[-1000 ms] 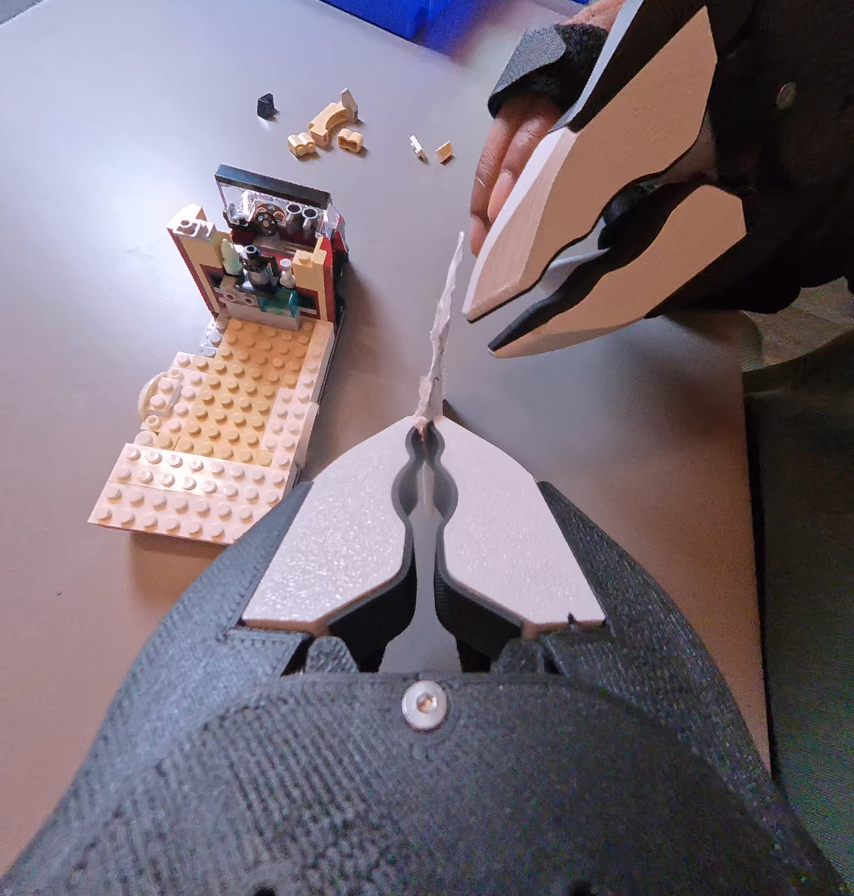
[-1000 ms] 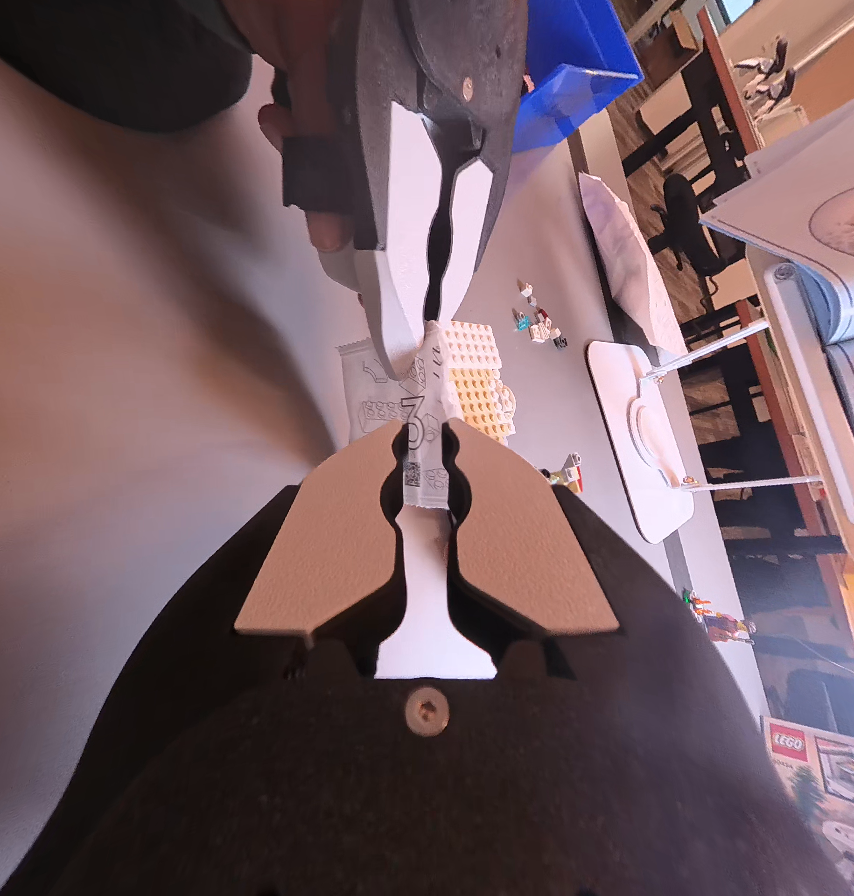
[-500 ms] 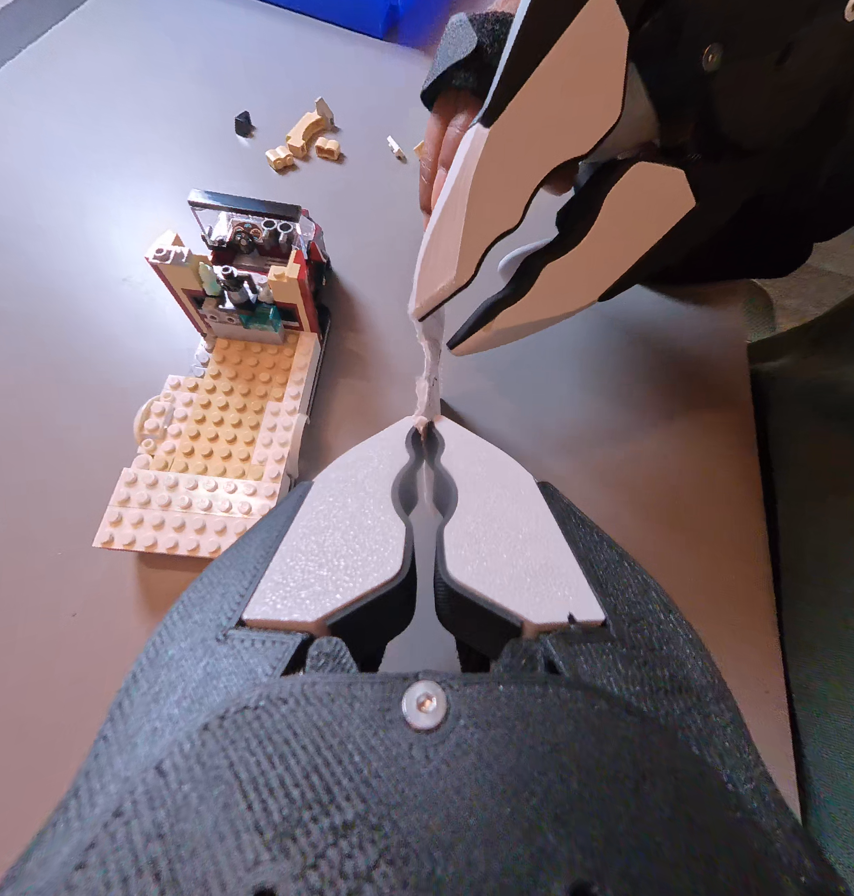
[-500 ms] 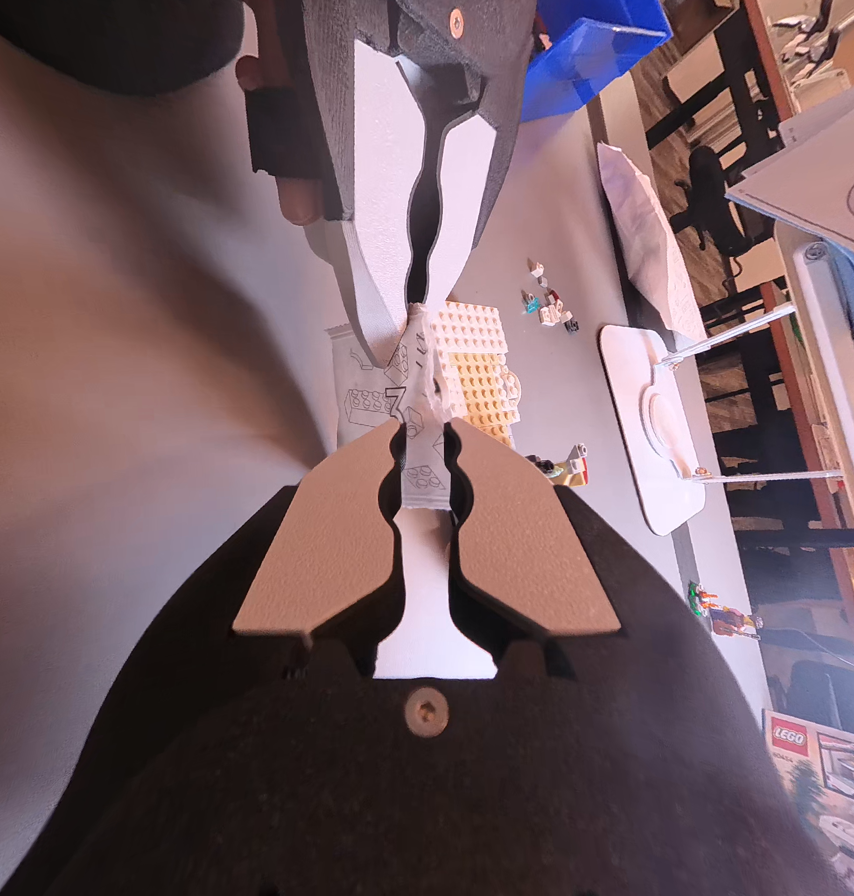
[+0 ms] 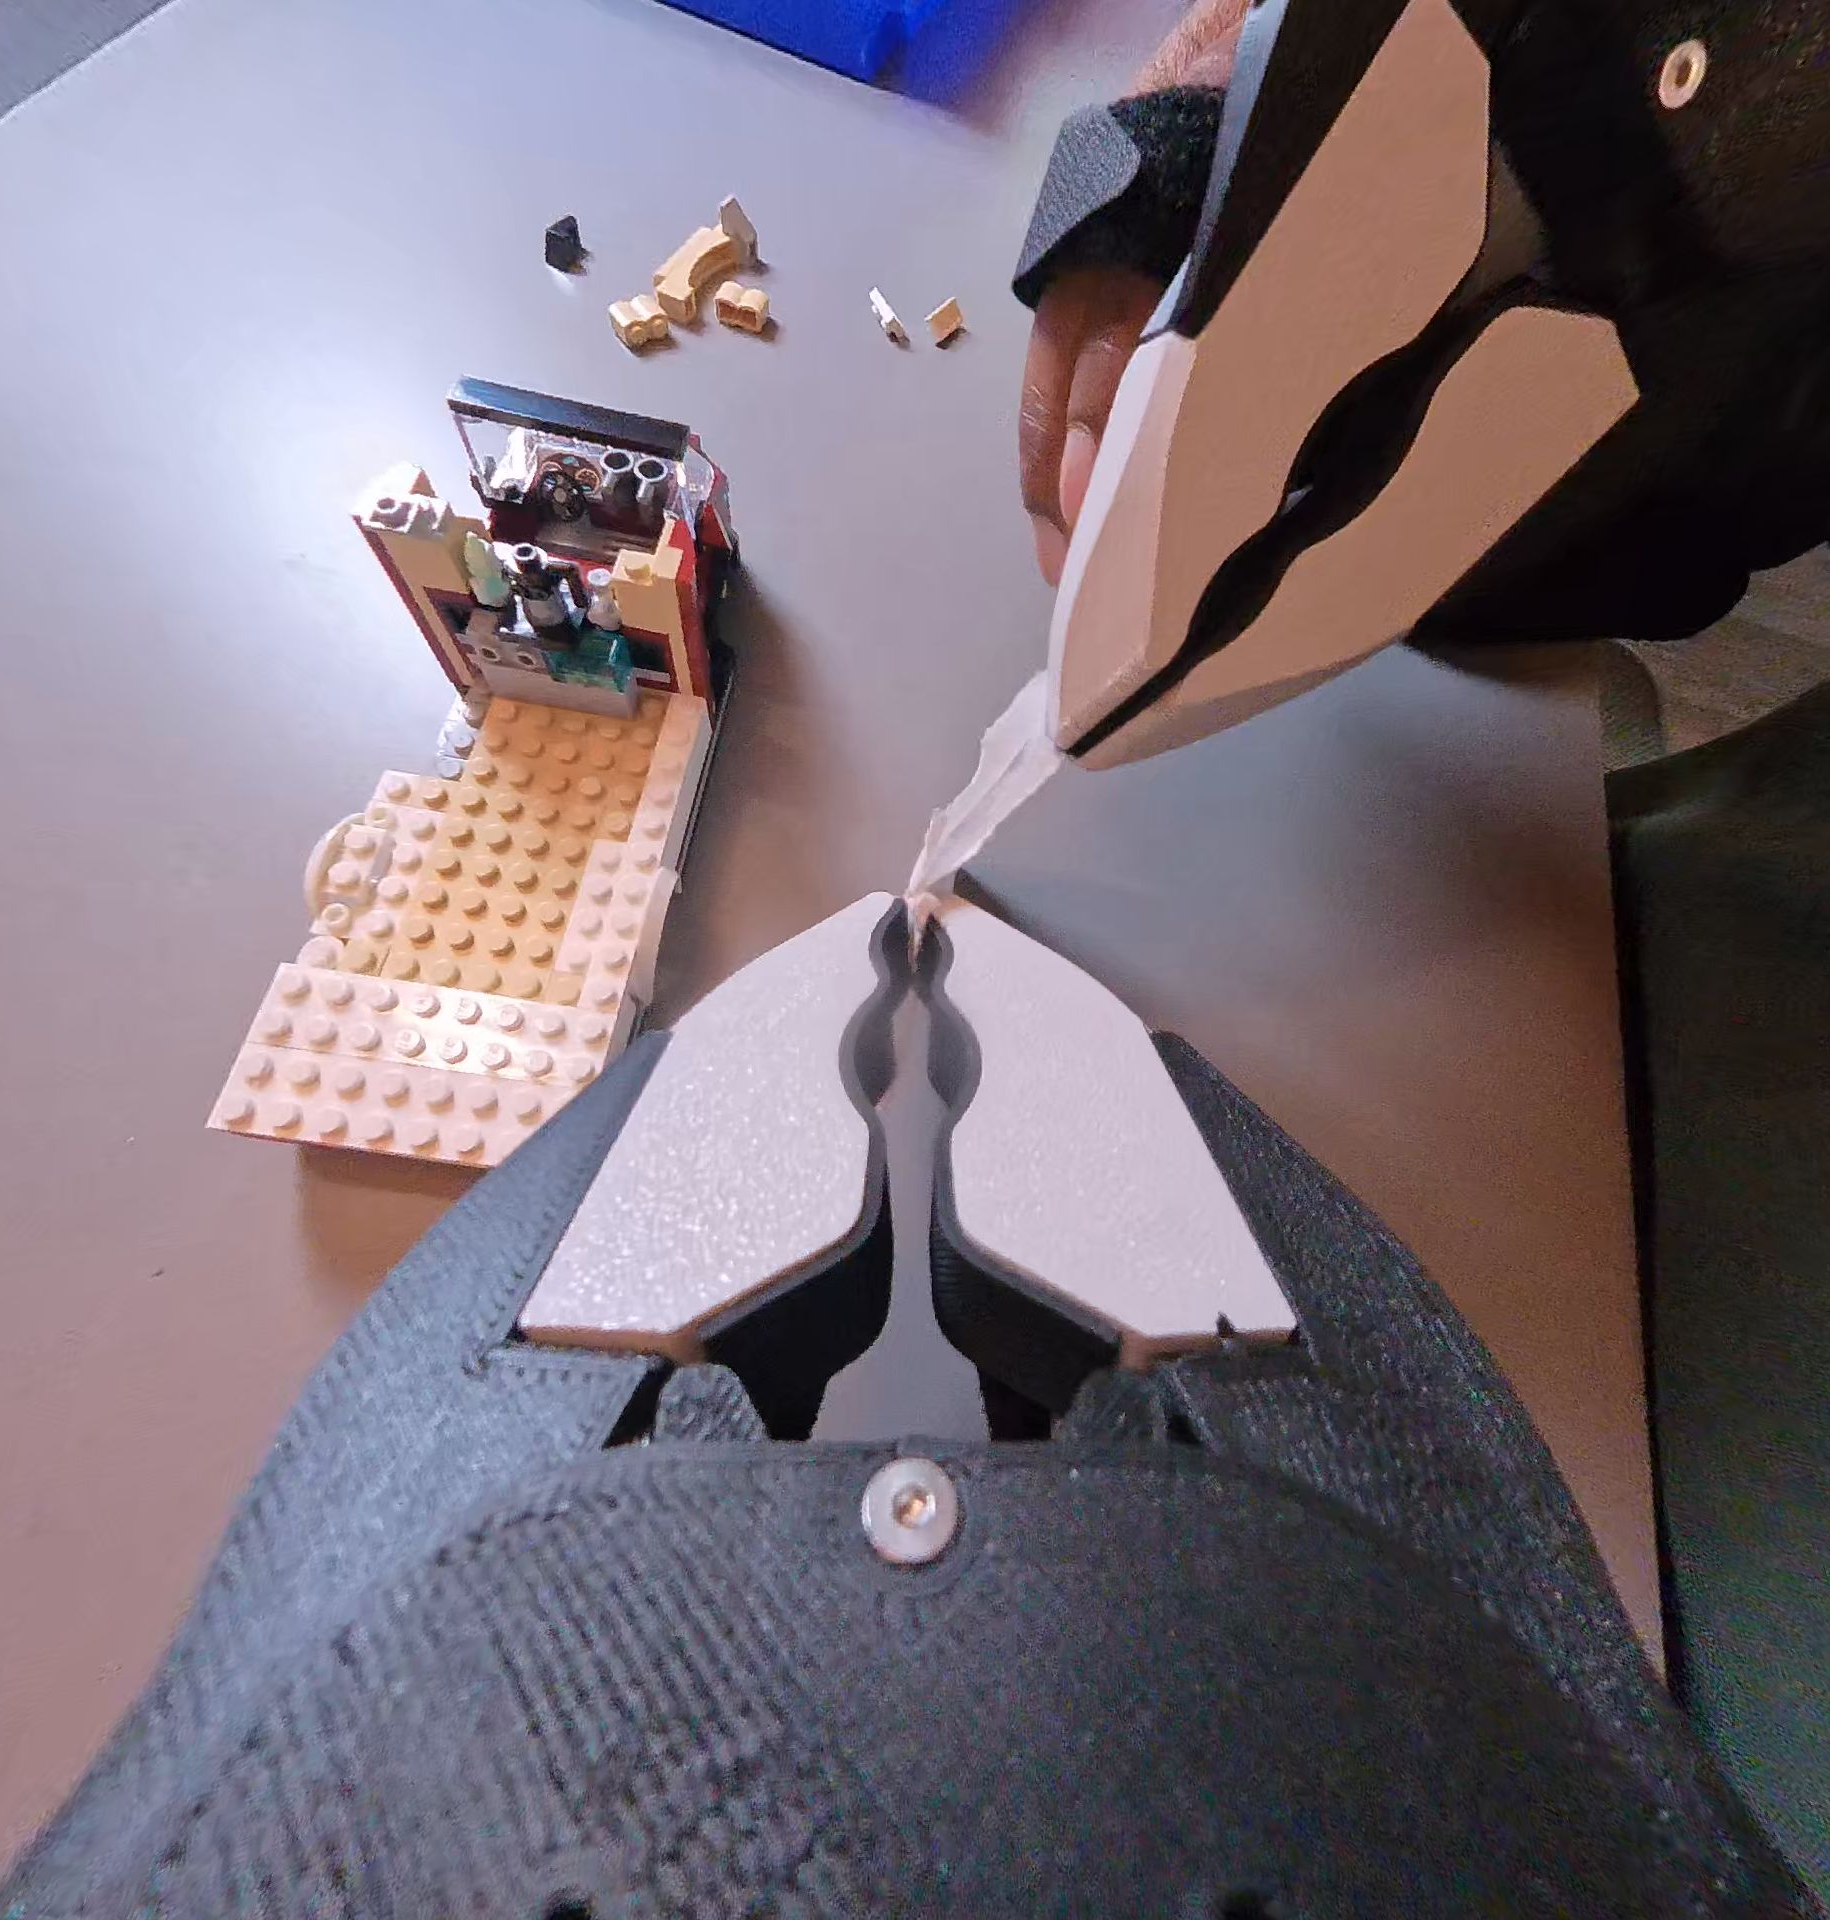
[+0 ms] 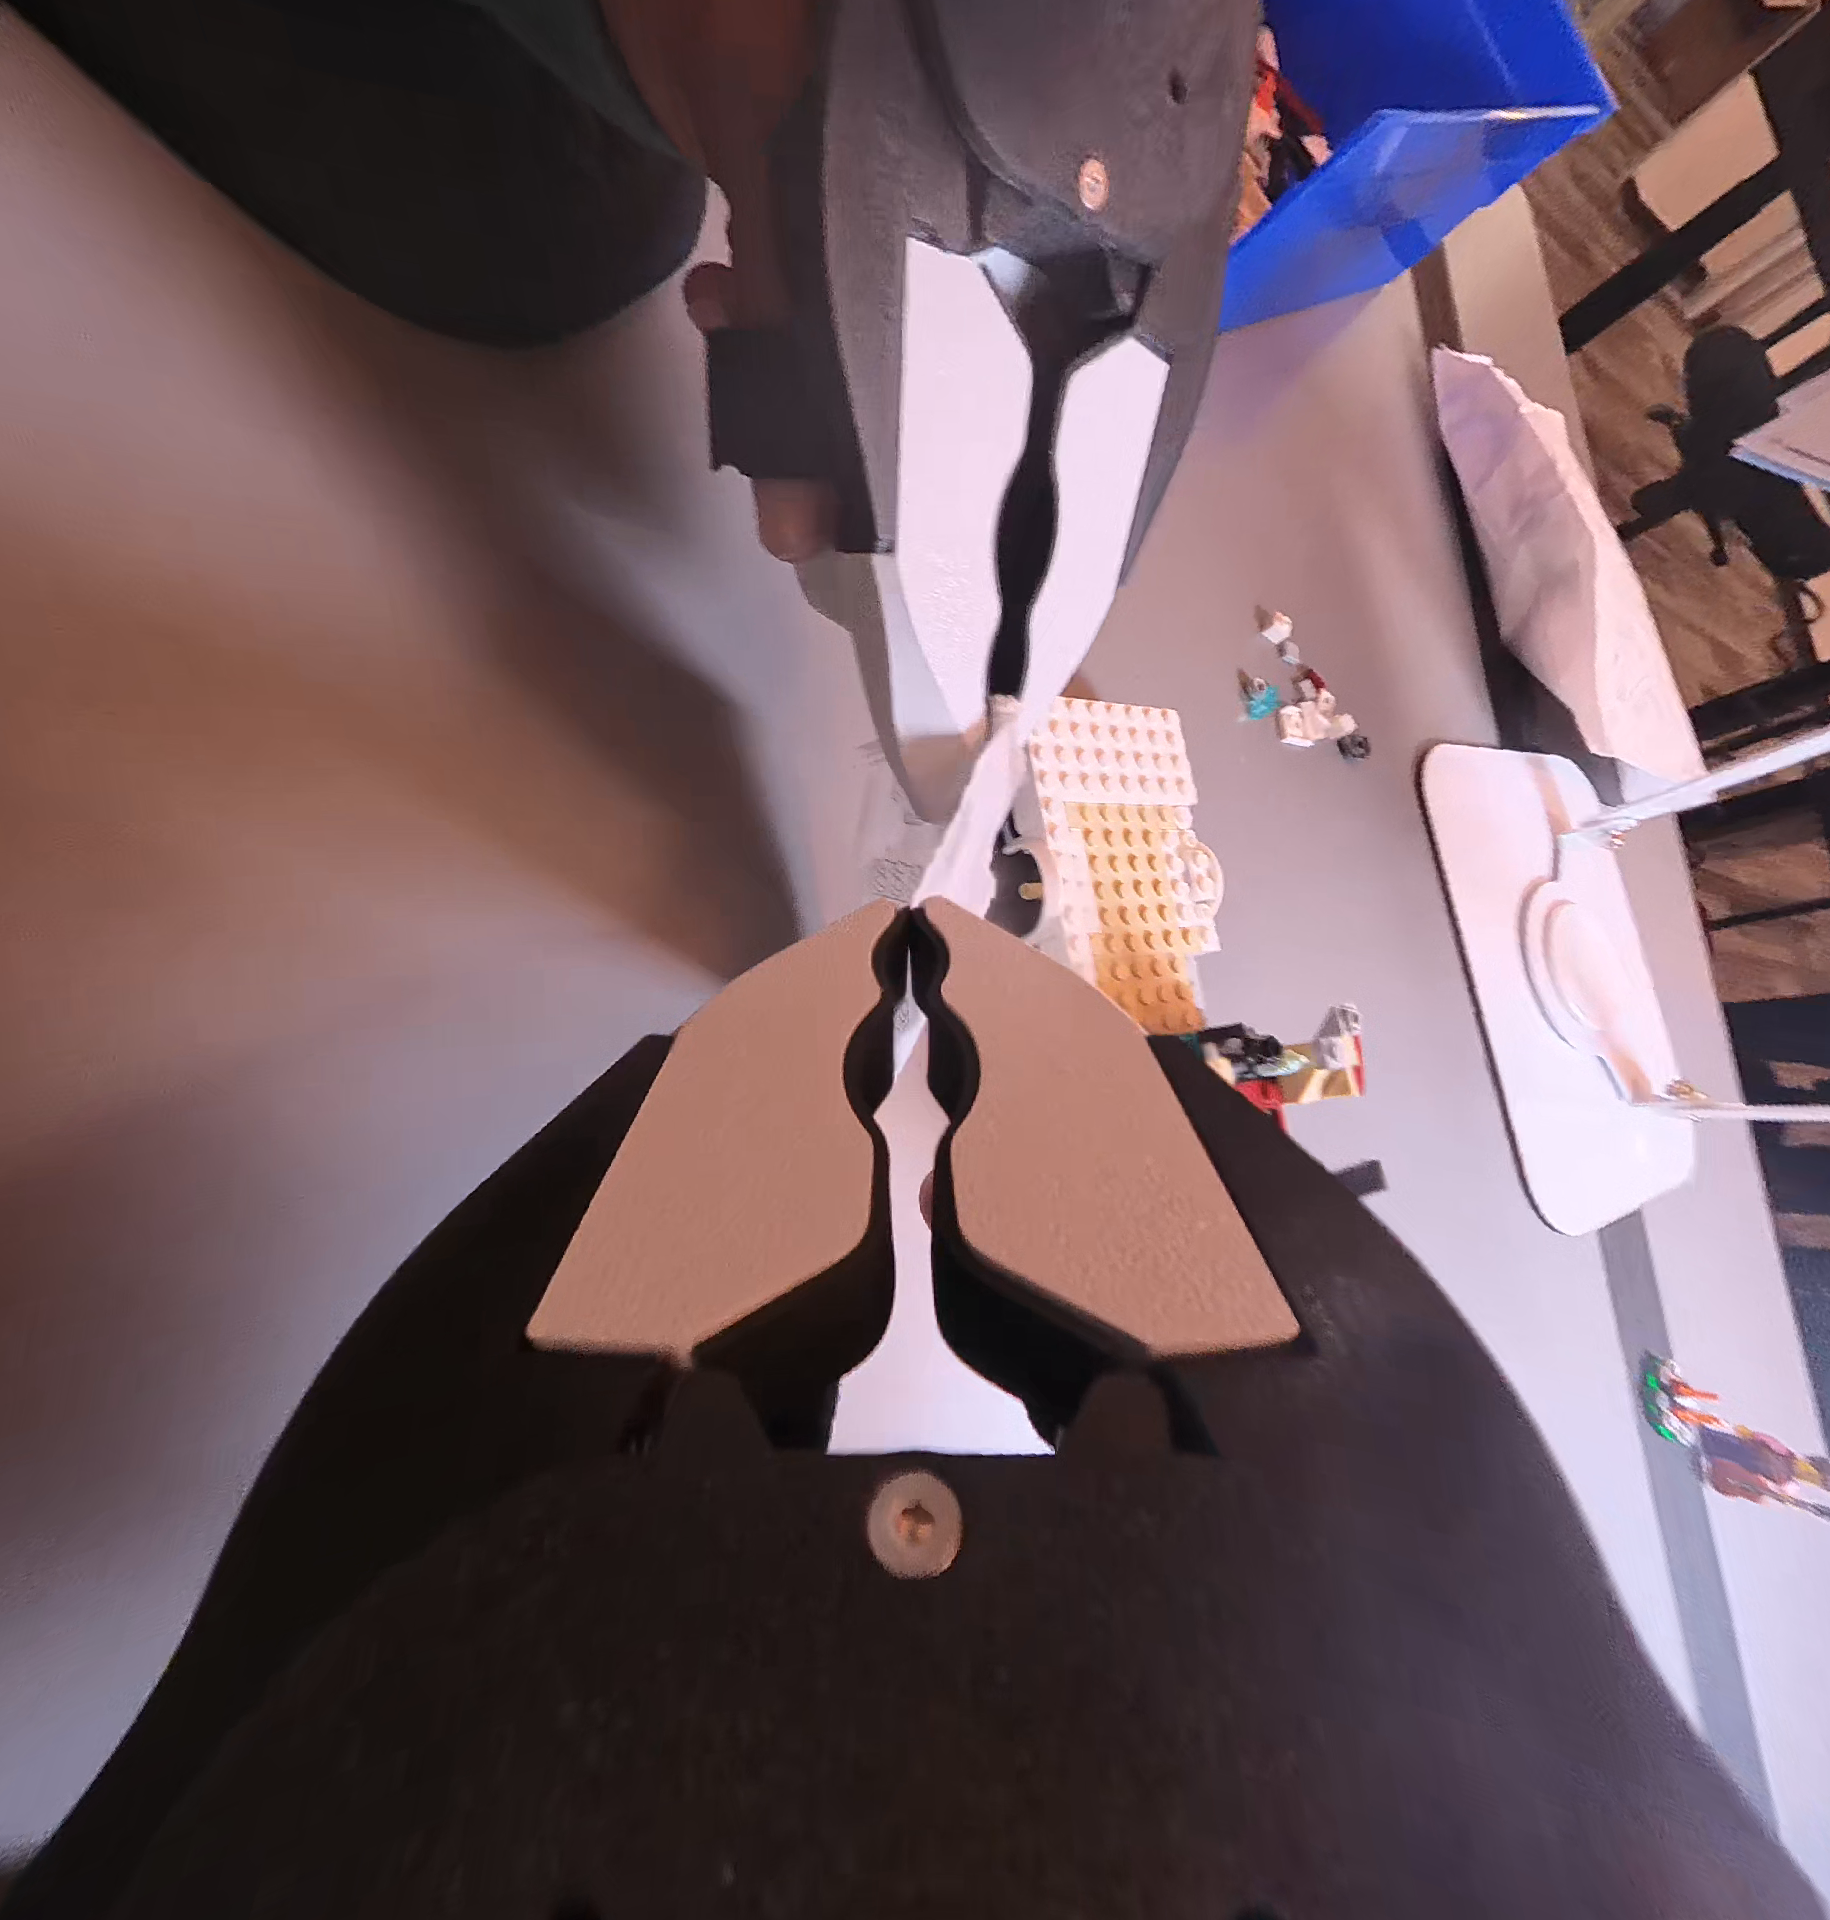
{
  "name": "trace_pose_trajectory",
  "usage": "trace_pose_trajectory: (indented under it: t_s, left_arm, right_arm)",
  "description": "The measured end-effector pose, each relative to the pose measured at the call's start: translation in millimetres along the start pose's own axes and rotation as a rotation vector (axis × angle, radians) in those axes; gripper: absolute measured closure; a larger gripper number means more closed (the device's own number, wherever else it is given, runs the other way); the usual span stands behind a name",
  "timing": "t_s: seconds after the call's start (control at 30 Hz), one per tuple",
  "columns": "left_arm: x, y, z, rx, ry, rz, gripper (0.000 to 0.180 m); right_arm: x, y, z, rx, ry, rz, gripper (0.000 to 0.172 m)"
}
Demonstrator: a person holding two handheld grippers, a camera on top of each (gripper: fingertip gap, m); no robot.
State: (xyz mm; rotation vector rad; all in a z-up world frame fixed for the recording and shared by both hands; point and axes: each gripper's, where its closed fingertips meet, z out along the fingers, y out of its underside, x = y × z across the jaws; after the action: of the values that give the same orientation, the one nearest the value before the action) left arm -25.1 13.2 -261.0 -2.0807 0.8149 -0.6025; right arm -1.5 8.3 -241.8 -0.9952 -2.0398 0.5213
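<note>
Both sets of jaws were closed on one white paper bag [image 5: 984, 805], which stretched taut through the air between them above the grey table [image 5: 215, 312]. On the left gripper [image 5: 916, 914] the tips pinched one crumpled end of the bag, and its pale fingers [image 5: 745, 1122] met there with only the wavy slot behind them open. Reaching in from the upper right, the right gripper [image 5: 1072, 743] clamped the other end at its very tips, with a person's hand [image 5: 1062, 416] in a black strap behind it. In the right wrist view the same strip of bag [image 6: 978, 821] ran from the right gripper [image 6: 911, 914] up to the left gripper [image 6: 1004, 707].

Left of the bag, on the table, sat a partly built brick model [image 5: 495, 831] with a tan and cream studded floor and a dark red and cream wall at its far end. Beyond it lay a few loose tan bricks [image 5: 687, 286] and a small black brick [image 5: 563, 244]. A blue bin [image 6: 1410, 135] stood at the far edge of the table, with a white flat stand [image 6: 1513, 935] and a scatter of small pieces [image 6: 1300, 701] near the model.
</note>
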Motion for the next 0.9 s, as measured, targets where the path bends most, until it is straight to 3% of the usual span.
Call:
trace_pose_trajectory:
  t_s: [0.03, 0.17, 0.3, 0.47, 0.53, 0.7, 0.9]
  left_arm:
    - [0.3, 0.0, 0.5, 0.003, 0.004, -0.012, 0.180]
    - [2.5, 1.6, 3.1, 0.018, 0.039, -0.004, 0.177]
    - [5.7, -0.3, 4.0, 0.044, 0.035, 0.122, 0.166]
    - [6.0, 5.9, 7.7, 0.020, 0.013, 0.246, 0.156]
    - [11.1, 2.2, 5.8, 0.062, 0.074, 0.224, 0.156]
    - [13.3, -23.8, -12.2, 0.261, 0.170, 0.135, 0.176]
    - [-0.1, -32.7, -17.8, 0.297, 0.170, -0.076, 0.177]
  right_arm:
    - [-3.4, -1.1, 0.7, 0.006, -0.019, 0.005, 0.172]
    - [-6.0, 2.1, 3.8, -0.008, -0.039, 0.031, 0.172]
    - [0.3, 0.7, 1.6, 0.017, -0.042, 0.121, 0.172]
    - [5.8, -15.3, -10.8, 0.201, -0.163, 0.362, 0.172]
    - [15.5, -19.6, -18.8, 0.277, -0.171, 0.450, 0.172]
    - [42.6, -28.2, -41.1, 0.487, -0.196, 0.688, 0.172]
    - [26.1, -29.7, -34.0, 0.436, -0.203, 0.571, 0.172]
